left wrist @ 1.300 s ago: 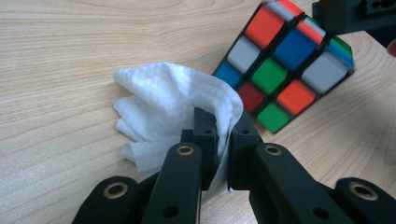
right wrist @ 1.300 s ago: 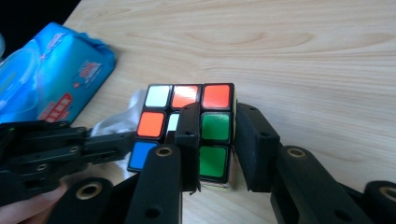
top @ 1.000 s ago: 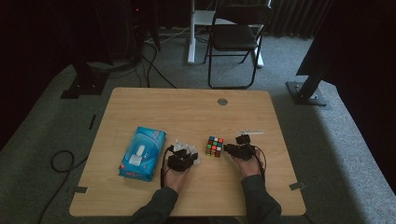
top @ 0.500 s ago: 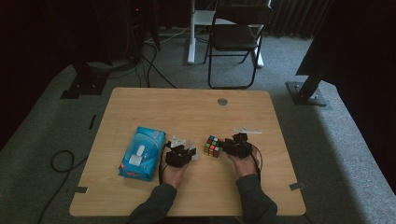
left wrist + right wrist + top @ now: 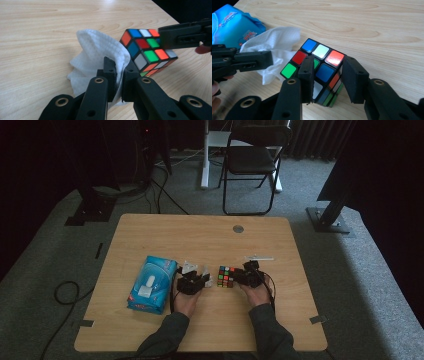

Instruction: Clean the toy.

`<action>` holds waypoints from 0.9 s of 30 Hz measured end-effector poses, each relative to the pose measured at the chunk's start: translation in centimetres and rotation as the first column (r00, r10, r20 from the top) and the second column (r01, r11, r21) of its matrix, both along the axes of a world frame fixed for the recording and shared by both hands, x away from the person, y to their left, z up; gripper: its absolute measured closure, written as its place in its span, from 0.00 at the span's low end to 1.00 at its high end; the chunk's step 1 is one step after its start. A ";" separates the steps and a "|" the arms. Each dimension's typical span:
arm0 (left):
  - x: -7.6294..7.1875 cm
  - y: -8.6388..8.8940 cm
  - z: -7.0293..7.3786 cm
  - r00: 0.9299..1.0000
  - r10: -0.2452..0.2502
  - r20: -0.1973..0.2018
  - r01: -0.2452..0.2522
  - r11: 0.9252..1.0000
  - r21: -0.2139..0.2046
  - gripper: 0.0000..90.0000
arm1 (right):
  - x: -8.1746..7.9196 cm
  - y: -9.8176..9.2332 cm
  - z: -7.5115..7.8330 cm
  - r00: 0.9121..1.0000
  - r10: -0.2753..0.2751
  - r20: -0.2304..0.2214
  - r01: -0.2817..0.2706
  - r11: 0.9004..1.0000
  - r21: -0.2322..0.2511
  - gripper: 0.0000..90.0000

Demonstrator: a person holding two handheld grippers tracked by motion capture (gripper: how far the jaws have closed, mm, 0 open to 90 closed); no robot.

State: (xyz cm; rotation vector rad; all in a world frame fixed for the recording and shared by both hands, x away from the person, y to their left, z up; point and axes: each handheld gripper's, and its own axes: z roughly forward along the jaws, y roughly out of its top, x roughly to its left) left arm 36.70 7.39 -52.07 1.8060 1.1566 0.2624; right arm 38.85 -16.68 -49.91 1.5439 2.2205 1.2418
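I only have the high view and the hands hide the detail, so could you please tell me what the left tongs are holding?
Observer: The left tongs are shut on a white tissue, pinching a fold of it.
Operator: Thank you. Are the right tongs on the cube?
Observer: The right tongs have a jaw on either side of the puzzle cube; whether they press it, I cannot tell.
Operator: Is the cube flat on the table?
Observer: No, it is tilted, one edge raised off the table.
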 end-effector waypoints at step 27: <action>0.4 0.1 1.7 0.999 0.005 0.047 -0.003 0.999 -0.043 0.94 | -1.0 1.6 0.2 0.999 0.036 0.018 -0.035 0.999 -0.028 0.79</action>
